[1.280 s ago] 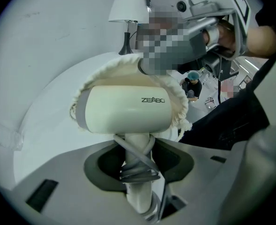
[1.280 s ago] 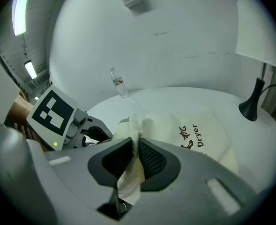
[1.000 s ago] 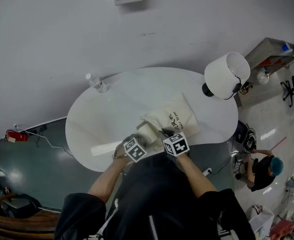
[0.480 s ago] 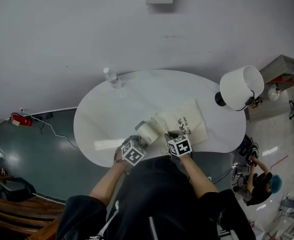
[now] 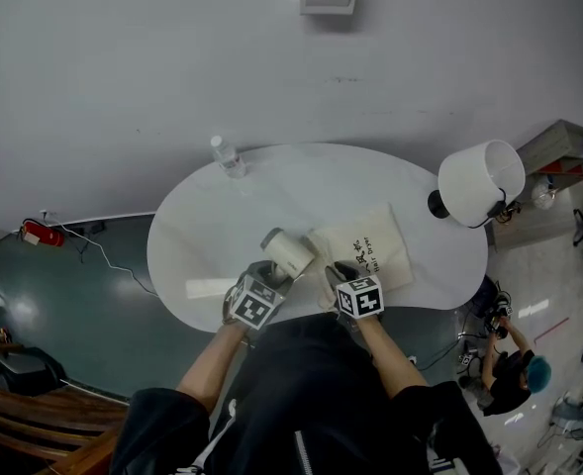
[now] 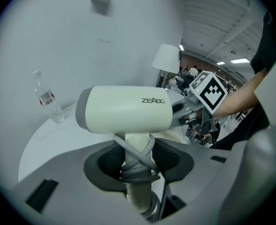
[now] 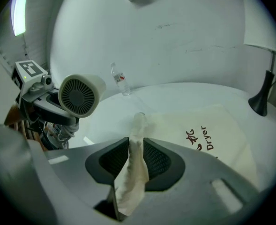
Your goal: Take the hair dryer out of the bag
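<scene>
1. Holds the hair dryer (image 5: 289, 253) (image 6: 128, 109) up in the left gripper (image 5: 269, 277) (image 6: 137, 165), above the near part of the white table (image 5: 202, 236), just left of the bag (image 5: 365, 250) (image 7: 212, 135) and fully out of it.
2. Clamps the left jaws on the dryer's handle (image 6: 138, 149), one pad on each side, over the grey cord (image 6: 137, 171) wound round that handle.
3. Sets the handle along the line of the jaws, its free end toward the gripper's body and the barrel on top.
4. Carries the barrel's long axis crosswise to those jaws and about level. Points the grey-capped end away from the bag, toward the side where the water bottle (image 5: 228, 156) (image 6: 48, 102) stands. Points the cream end, with its round grille (image 7: 77, 96), toward the right gripper (image 5: 339, 273) (image 7: 135, 158).
5. Has the right jaws slackened: just been opening, now a little apart, with a bunched strip of the bag's cloth (image 7: 134, 172) between the pads.
6. Leaves the bag lying flat on the table, printed side up, between the dryer and the lamp (image 5: 481, 178).
7. Shows the water bottle upright at the table's far edge, well apart from the dryer.
</scene>
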A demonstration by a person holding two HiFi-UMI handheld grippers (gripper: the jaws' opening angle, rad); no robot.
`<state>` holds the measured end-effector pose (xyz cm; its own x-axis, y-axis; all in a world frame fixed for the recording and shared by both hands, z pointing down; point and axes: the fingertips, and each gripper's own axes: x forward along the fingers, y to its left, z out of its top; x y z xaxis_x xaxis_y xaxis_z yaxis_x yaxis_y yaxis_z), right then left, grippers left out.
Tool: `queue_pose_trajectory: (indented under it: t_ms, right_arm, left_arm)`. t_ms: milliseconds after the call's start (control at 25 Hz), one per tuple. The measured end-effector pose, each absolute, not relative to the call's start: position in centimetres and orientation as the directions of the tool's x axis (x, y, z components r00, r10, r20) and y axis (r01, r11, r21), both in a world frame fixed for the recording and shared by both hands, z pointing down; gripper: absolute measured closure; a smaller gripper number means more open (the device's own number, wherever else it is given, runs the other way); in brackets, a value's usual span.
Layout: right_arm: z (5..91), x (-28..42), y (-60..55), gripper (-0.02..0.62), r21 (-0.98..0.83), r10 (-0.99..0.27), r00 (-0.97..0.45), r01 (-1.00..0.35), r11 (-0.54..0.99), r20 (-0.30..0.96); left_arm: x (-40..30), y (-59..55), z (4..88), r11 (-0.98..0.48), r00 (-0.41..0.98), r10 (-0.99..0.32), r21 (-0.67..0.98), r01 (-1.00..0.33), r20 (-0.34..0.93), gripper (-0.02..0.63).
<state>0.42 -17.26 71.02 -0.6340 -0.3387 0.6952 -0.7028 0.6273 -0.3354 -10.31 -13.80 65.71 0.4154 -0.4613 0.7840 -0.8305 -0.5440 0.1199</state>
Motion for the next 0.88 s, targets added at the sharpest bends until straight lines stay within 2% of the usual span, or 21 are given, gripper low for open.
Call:
queue_pose_trajectory:
  t_ms: [160, 400, 880]
  right_arm:
    - [67.9, 0.8, -19.1, 0.511, -0.352, -0.443, -0.657, -0.725, 0.592, 0.61]
    - [61.5, 1.0, -22.1, 0.589, -0.296, -0.565, -0.671, -0.73, 0.616, 0.48]
    - [52.8, 0.9, -24.0, 0.592, -0.186, -0.685, -0.666, -0.743, 0.643, 0.294]
  left_arm:
    - [-10.7, -15.8, 64.3, -0.523, 0.413, -0.531, 0.097, -0.847, 0.74, 0.423]
    - [-11.0, -18.2, 61.0, -0.509, 0.425, -0.602, 0.085, -0.857, 0.676, 0.423]
    - [-12.1, -21.7, 55.2, -0.448, 0.419, -0.747, 0.076, -0.891, 0.516, 0.423]
